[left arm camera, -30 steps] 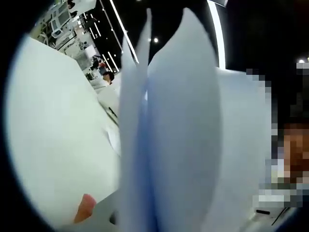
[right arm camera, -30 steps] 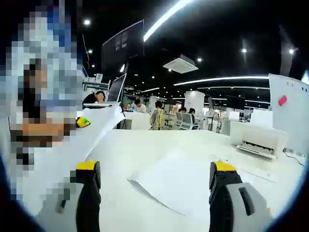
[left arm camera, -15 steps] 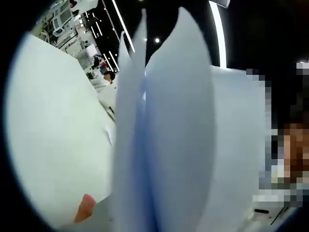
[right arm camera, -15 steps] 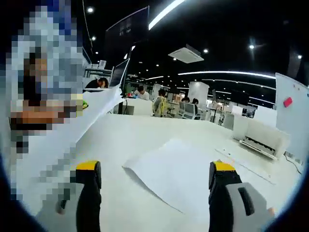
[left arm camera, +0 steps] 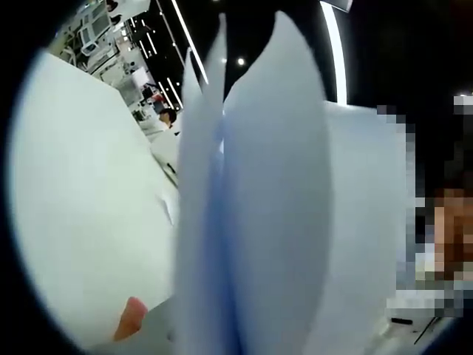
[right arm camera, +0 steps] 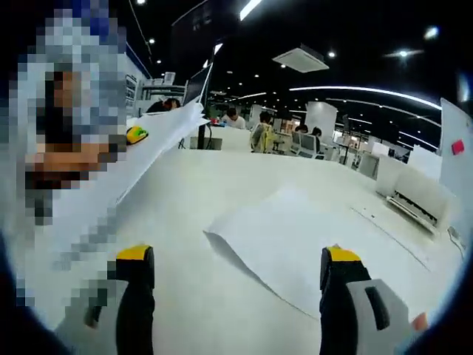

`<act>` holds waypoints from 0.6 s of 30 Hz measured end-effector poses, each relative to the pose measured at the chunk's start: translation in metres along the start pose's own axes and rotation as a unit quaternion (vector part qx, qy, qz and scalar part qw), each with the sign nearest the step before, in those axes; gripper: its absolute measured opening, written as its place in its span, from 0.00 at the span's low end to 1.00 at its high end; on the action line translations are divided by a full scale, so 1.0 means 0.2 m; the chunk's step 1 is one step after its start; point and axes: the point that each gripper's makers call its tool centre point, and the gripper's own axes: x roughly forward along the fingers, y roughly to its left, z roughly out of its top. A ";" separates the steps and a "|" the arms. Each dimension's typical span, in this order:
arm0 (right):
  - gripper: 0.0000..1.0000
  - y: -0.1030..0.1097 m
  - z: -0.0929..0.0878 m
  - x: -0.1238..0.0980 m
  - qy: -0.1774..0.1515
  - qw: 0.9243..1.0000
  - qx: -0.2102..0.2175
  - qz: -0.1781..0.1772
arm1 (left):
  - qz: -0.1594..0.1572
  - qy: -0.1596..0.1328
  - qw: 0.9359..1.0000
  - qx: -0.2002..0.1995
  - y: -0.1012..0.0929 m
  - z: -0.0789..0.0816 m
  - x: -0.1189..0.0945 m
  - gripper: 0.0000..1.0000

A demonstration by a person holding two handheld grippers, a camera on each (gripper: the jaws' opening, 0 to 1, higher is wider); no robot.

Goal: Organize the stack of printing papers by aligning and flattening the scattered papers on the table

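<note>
Right gripper view looks across a wide white worktop [right arm camera: 185,222] with the right gripper [right arm camera: 240,296] low over it, its two yellow-tipped jaws standing well apart with nothing between them. One loose sheet of paper [right arm camera: 295,237] lies flat on the worktop between the jaws and beyond them, toward 1 o'clock; its near corner points toward 9 o'clock and a thin shadow runs along that near edge. Bare worktop surrounds the sheet toward 9 and 12 o'clock, leaving open room there. At 9 to 11 o'clock a raised bundle of sheets [right arm camera: 140,151] slants up from the lower left, its far edge ending near a small yellow-and-green object [right arm camera: 136,134] that is too small to identify. A white printer-like box [right arm camera: 414,203] sits at the worktop's far edge at 3 o'clock. Desks, monitors and seated people [right arm camera: 262,137] stand far behind, under ceiling light strips.

Left gripper view is crowded by upright white sheets seen edge-on [left arm camera: 259,207], fanning apart toward 12 o'clock and very close to the lens, blurred. They hide the left gripper's jaws, so whether those are clamped cannot be told. White worktop surface [left arm camera: 89,207] shows toward 9 o'clock, and a fingertip [left arm camera: 131,318] appears at 7 o'clock.
</note>
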 end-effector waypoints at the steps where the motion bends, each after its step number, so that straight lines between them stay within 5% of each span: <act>1: 0.89 -0.01 -0.01 0.00 0.002 1.000 0.004 -0.004 | 0.000 0.000 1.000 0.000 0.00 0.00 0.00 0.06; 3: 0.88 -0.01 -0.02 0.01 0.007 0.999 0.035 -0.007 | 0.000 0.000 1.000 0.001 0.00 0.00 0.00 0.06; 7: 0.87 0.01 -0.08 0.02 0.030 0.999 0.020 -0.008 | 0.000 0.000 1.000 0.000 0.00 0.00 0.00 0.06; 18: 0.84 0.00 -0.06 0.03 0.029 0.999 0.033 -0.005 | 0.001 0.000 1.000 0.001 0.00 0.01 0.00 0.06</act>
